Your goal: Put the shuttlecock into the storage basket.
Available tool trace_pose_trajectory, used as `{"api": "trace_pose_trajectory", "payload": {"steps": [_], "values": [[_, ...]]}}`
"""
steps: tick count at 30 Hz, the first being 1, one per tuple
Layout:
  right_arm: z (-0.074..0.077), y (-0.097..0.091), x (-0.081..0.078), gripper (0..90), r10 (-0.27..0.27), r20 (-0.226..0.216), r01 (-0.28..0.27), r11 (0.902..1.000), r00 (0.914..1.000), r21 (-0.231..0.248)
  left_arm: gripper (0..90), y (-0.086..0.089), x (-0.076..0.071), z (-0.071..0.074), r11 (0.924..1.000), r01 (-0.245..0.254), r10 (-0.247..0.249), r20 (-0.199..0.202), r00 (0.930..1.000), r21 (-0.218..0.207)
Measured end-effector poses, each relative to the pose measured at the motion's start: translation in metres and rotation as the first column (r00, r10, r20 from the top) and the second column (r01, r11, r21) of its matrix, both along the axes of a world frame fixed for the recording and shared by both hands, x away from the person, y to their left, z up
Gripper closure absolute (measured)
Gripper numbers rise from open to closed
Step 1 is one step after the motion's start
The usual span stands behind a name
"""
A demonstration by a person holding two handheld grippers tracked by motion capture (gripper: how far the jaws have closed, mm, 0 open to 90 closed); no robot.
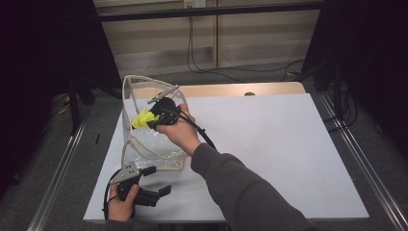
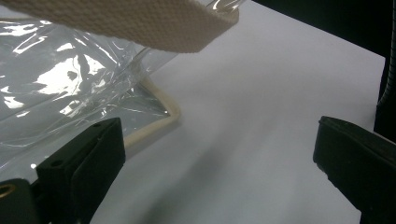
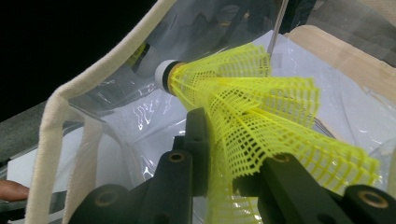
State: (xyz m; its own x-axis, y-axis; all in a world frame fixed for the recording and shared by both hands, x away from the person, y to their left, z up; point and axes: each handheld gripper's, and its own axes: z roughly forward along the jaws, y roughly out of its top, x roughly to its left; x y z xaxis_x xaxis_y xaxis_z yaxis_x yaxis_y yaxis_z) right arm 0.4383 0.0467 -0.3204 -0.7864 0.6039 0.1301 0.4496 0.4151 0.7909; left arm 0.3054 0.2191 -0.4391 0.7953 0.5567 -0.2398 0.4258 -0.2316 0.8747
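Note:
A clear plastic bag (image 1: 146, 144) with cream fabric trim stands at the left of the white table (image 1: 269, 144), its mouth turned to the right. My right gripper (image 1: 153, 118) reaches into that mouth, shut on the skirt of a yellow mesh shuttlecock (image 1: 141, 120). In the right gripper view the shuttlecock (image 3: 247, 107) points its white head into the bag, past the cream rim (image 3: 93, 79), with the gripper (image 3: 224, 154) clamping its skirt. My left gripper (image 1: 158, 180) rests near the table's front left, open, just beside the bag's bottom corner (image 2: 159, 116). Nothing lies between the fingers of the left gripper (image 2: 215, 158). A cream strap (image 2: 140, 23) hangs above.
A wooden board (image 1: 231, 89) shows past the white sheet's far edge. Metal rails (image 1: 358, 159) run along both sides of the table. Black cables (image 1: 216, 72) lie on the floor behind. The table's middle and right are bare white surface.

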Motion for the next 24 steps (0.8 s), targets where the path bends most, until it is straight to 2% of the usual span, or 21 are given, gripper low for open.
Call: {"api": "trace_pose_trajectory", "payload": {"steps": [4, 9, 13, 19, 24], "values": [[0.000, 0.002, -0.001, 79.3, 0.008, 0.005, -0.008, 1.0000, 1.0000, 0.001, 2.3, 0.000, 0.000, 0.000, 1.0000, -0.002, 0.002, 0.000, 1.0000, -0.002], [-0.004, 0.002, 0.001, 79.3, 0.006, -0.008, -0.006, 0.9995, 0.9999, -0.032, 2.4, -0.001, 0.000, 0.000, 1.0000, 0.004, -0.004, -0.003, 1.0000, -0.001], [-0.006, 0.002, 0.002, 79.2, 0.003, -0.002, -0.003, 0.9990, 1.0000, -0.045, 2.3, 0.000, 0.000, 0.000, 1.0000, 0.001, -0.001, -0.004, 1.0000, -0.001], [-0.011, 0.002, 0.005, 79.1, 0.014, 0.014, -0.012, 0.9954, 0.9998, -0.095, 2.3, 0.003, 0.000, -0.001, 1.0000, 0.005, -0.005, -0.010, 0.9999, -0.002], [-0.013, 0.005, 0.004, 79.1, 0.020, 0.020, -0.019, 0.9958, 0.9996, -0.089, 2.3, 0.004, 0.000, -0.001, 1.0000, -0.008, 0.008, -0.005, 1.0000, -0.005]]}}
